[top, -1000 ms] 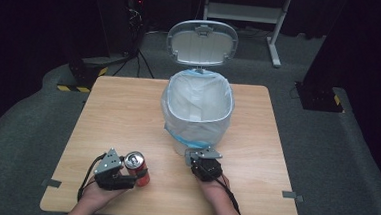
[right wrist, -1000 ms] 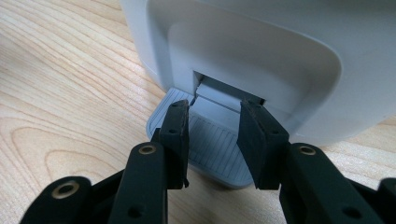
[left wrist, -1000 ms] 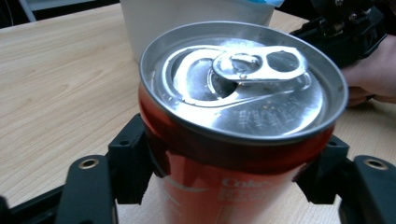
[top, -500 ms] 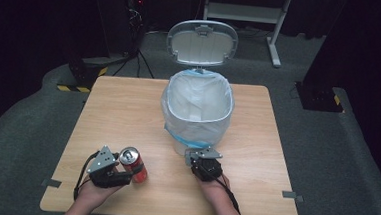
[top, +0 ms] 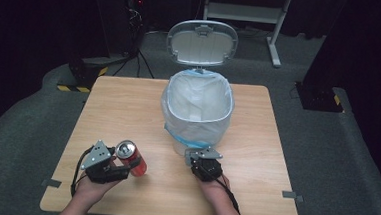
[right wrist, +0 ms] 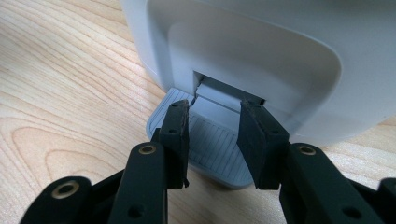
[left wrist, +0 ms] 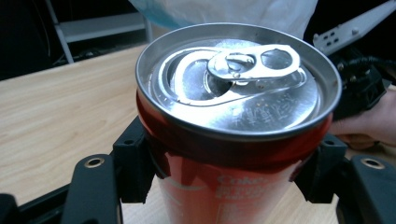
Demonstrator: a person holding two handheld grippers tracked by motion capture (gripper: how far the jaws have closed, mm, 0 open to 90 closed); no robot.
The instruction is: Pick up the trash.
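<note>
A red cola can (top: pixel 134 160) with a silver top is gripped by my left gripper (top: pixel 128 170) near the table's front left, tilted and a little above the wood. In the left gripper view the can (left wrist: pixel 233 112) stands between the two black fingers (left wrist: pixel 133 163), which press on its sides. My right gripper (top: pixel 196 154) points at the foot of the white pedal bin (top: pixel 227 112). Its jaws stand apart in the right gripper view, the gripper (right wrist: pixel 215 128) resting tips-down on the grey pedal (right wrist: pixel 212 154). The bin's lid (top: pixel 201 42) stands up open.
The bin holds a white liner bag with a blue edge (top: pixel 187 135) and stands mid-table. The wooden table (top: pixel 128 103) has bare room to the left and right of it. Dark floor, a white frame (top: pixel 244 13) and equipment lie beyond the far edge.
My left gripper has lifted the can a little off the table and tipped it. The right gripper has stayed on the pedal, and the lid has stayed up.
</note>
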